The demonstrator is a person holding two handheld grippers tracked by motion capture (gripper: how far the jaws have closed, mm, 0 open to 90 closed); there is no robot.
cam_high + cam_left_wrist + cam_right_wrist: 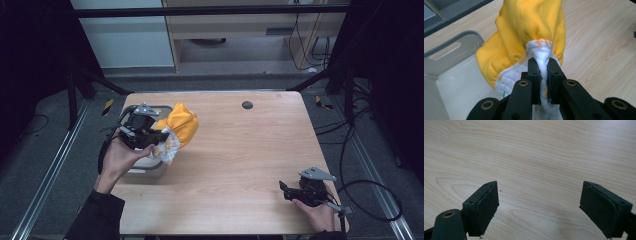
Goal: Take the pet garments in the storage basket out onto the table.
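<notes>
A yellow cloth with a white quilted lining point(181, 127) point(529, 32) hangs bunched above the right edge of a grey bin point(150, 167) point(454, 50) at the table's left side. My left gripper point(150, 136) point(544, 68) is shut on a fold of the white lining, holding the cloth up over the bin's rim and the wood. My right gripper point(285, 189) point(539, 205) rests low over bare wood near the table's front right corner, its jaws wide apart with nothing between them.
The wooden table point(240, 150) has a small dark round spot point(247, 105) near its back edge. Metal frame rails point(50, 170) run along both sides, and cables point(370, 200) trail on the floor at the right.
</notes>
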